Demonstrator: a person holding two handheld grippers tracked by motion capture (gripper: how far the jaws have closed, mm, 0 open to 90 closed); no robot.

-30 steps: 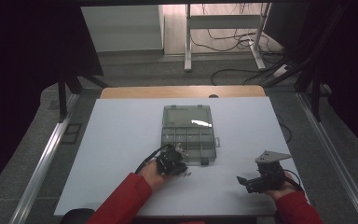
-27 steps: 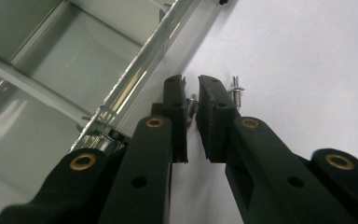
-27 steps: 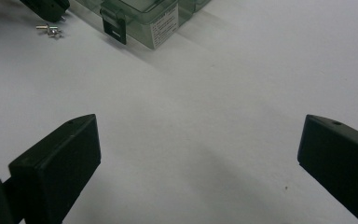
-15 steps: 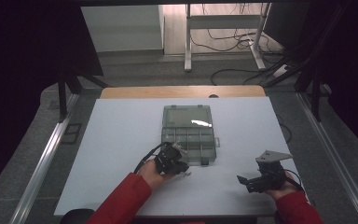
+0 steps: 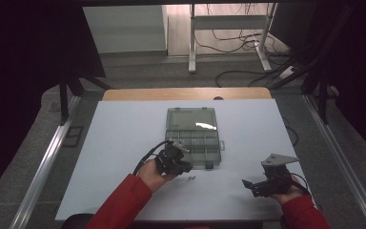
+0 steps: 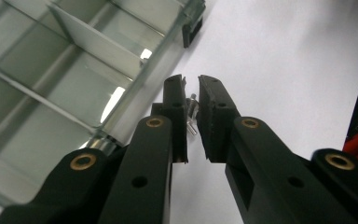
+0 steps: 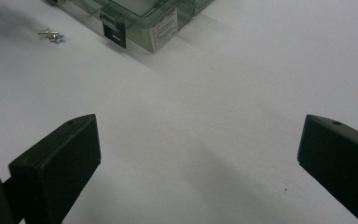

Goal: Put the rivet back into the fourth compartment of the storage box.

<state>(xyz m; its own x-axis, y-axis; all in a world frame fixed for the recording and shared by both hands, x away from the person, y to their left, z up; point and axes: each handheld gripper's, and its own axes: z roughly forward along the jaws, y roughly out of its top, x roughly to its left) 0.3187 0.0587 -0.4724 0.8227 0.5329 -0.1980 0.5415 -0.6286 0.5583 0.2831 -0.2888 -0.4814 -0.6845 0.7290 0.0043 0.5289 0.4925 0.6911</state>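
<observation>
Left gripper [image 6: 192, 84] is pinched nearly shut on a small screw [image 6: 192, 108], beside the compartment box [image 5: 193, 136]; more screws [image 5: 191, 178] lie at its 6 o'clock. Next it needs carrying over a compartment, I'd say; right gripper [image 7: 196, 168] idles wide open, empty.

A white-topped bench [image 5: 124, 143] with a wooden far edge is set on grey floor [image 5: 181, 76]. Metal rails [image 5: 47, 162] are seen along both sides. Beyond, a white table frame [image 5: 228, 21] and loose black cables [image 5: 248, 71] are lit brightly; dark curtains [image 5: 24, 71] flank the scene.
</observation>
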